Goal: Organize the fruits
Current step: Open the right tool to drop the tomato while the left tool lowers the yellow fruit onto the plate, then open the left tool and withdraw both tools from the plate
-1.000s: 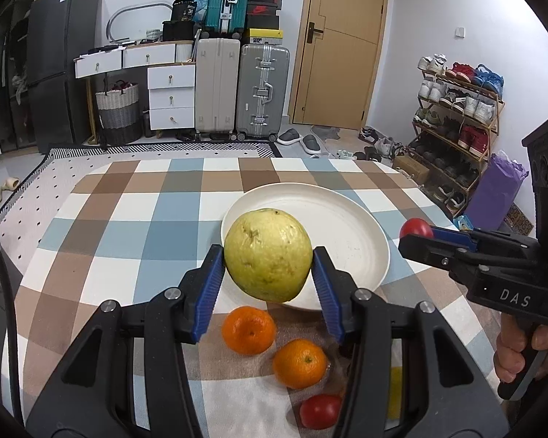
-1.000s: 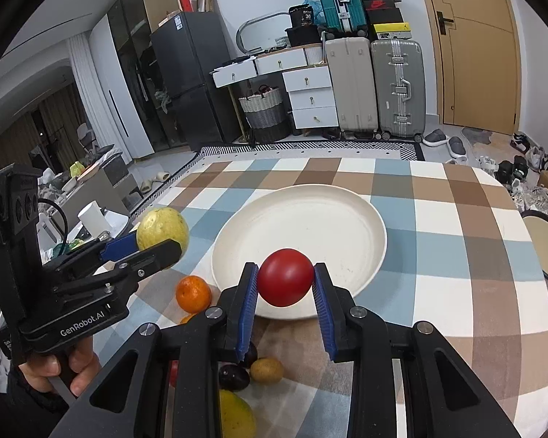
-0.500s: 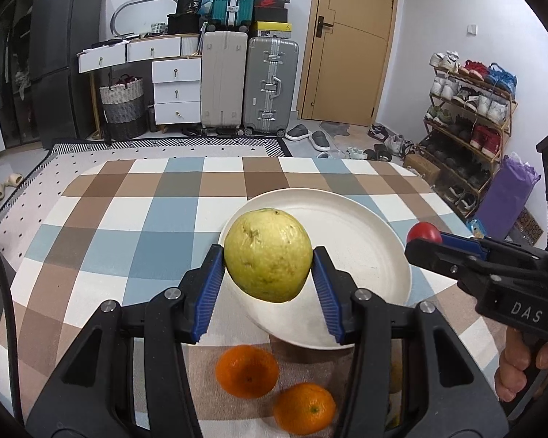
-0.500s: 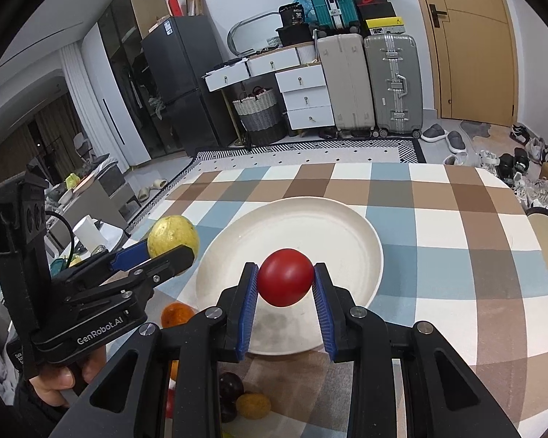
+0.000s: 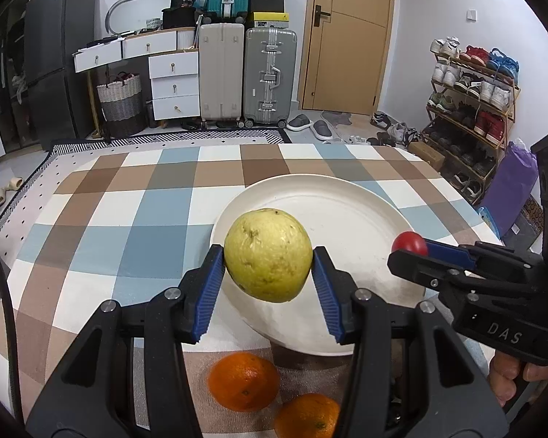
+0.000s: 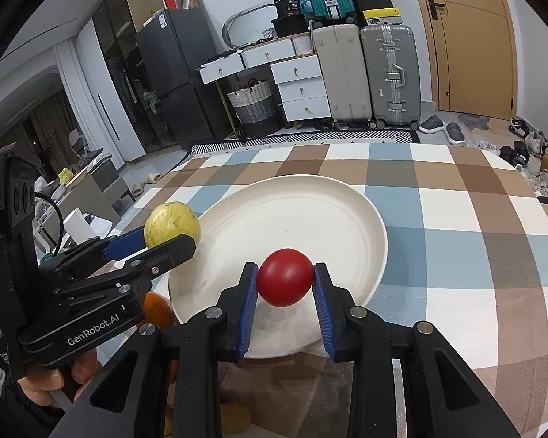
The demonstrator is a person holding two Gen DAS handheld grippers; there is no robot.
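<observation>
Carrying both fruits forward, I have brought my left hand-held gripper, pinching the yellow-green guava, and my right hand-held gripper, pinching the red tomato, over the white plate; two oranges wait nearer on the counter, so setting down comes next.

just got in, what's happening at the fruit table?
A person holds a gripper in each hand. The left gripper is clamped on a yellow-green guava, the right gripper on a red tomato, both over the bare white plate. Two oranges wait on the checked tablecloth.
</observation>
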